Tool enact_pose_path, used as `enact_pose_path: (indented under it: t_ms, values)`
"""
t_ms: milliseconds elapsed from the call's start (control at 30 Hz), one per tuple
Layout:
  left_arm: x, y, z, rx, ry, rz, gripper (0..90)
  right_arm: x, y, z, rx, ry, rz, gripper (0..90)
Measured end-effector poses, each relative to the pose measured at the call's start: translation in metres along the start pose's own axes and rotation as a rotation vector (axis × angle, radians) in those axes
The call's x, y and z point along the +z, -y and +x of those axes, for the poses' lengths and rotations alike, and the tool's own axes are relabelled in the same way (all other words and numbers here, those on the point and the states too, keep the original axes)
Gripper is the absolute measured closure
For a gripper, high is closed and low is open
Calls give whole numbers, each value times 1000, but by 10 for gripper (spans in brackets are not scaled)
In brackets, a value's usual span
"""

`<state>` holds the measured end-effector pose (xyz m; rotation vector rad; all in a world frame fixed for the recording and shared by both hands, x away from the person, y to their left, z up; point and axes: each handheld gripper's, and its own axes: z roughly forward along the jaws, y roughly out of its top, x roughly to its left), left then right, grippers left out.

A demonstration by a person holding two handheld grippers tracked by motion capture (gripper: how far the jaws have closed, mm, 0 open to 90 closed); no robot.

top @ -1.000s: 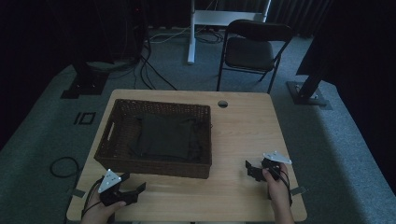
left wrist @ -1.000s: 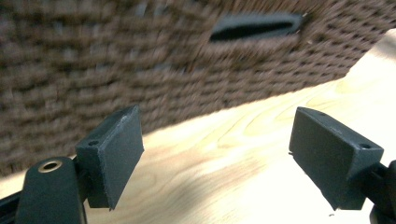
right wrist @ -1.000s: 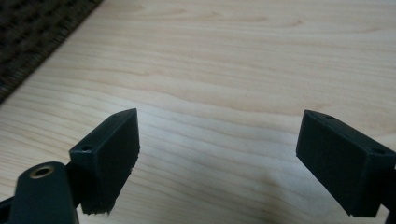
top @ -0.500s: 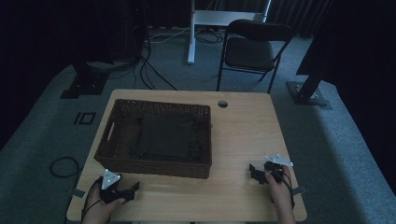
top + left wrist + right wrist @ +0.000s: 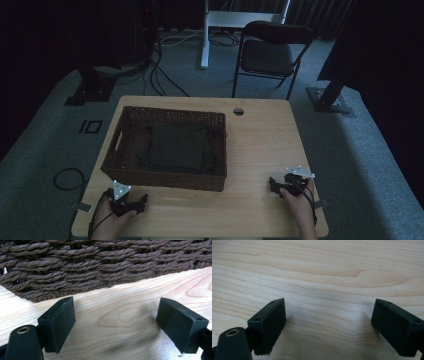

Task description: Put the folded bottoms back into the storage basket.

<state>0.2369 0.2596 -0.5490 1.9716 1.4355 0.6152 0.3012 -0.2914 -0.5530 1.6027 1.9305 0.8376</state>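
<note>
In the high view your left gripper [image 5: 135, 202] sits low at the bottom left of the frame, on the near edge of the tabletop [image 5: 260, 145], with your left hand [image 5: 107, 217] behind it. Its jaws point toward the basket [image 5: 120, 150], which lies just beyond it in the left half of the tabletop. In the left gripper view the jaws stand wide apart with bare wood between them and nothing held, and the basket's woven brown wall [image 5: 100, 262] runs across the top of the frame, close ahead but not touching the pads [image 5: 58, 320]. Your right gripper [image 5: 277, 185] is at the bottom right of the high view, well apart from the basket, with your right hand [image 5: 300, 202] on it. In the right gripper view its jaws are also spread wide and empty, resting low over plain wood grain. Inside the basket lies a dark folded cloth [image 5: 177, 147], flat on the bottom, toward the middle. A round hole [image 5: 238, 111] marks the far edge of the tabletop, and a dark chair [image 5: 267, 52] stands on the floor beyond it, in the upper middle of the frame.
</note>
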Motion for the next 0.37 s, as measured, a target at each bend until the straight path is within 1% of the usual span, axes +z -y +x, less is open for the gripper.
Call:
enact_pose_path:
  t_ms: [367]
  values:
    - [1, -1, 0, -5, -3, 2, 148, 0, 0, 0, 2, 2, 0, 121]
